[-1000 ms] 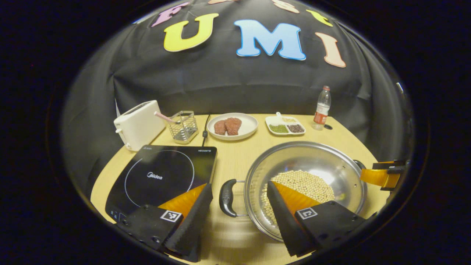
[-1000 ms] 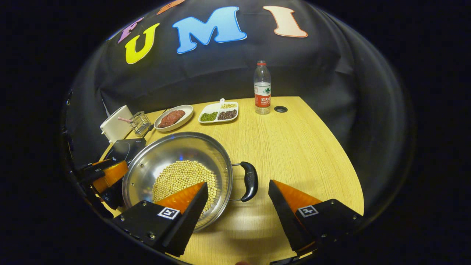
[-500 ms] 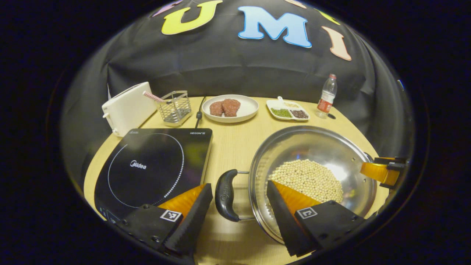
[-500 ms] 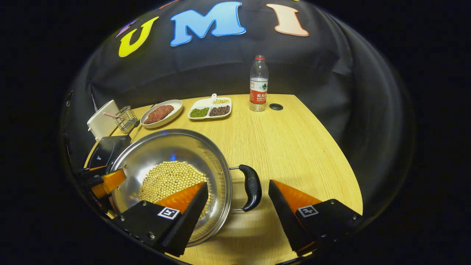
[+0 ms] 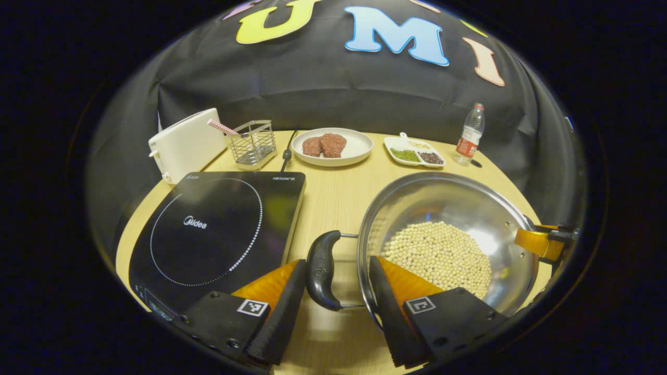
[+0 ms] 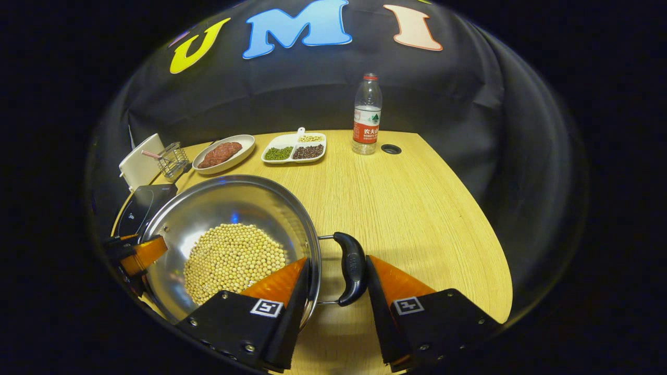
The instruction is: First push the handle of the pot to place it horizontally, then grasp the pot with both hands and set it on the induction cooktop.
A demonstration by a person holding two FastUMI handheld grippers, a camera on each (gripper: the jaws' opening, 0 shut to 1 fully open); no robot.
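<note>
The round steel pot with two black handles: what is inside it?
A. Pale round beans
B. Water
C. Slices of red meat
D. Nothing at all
A: the round steel pot holds a heap of pale round beans on its bottom, seen in both gripper views.

Left gripper (image 5: 333, 294), right gripper (image 6: 336, 291) — black screwed mounts, square tags.

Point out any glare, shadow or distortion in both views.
Left gripper view: a bright glare patch on the pot wall beside the beans; the table edge bows from the fisheye lens. Right gripper view: a bluish glint inside the pot, and a soft shadow under its handle.
</note>
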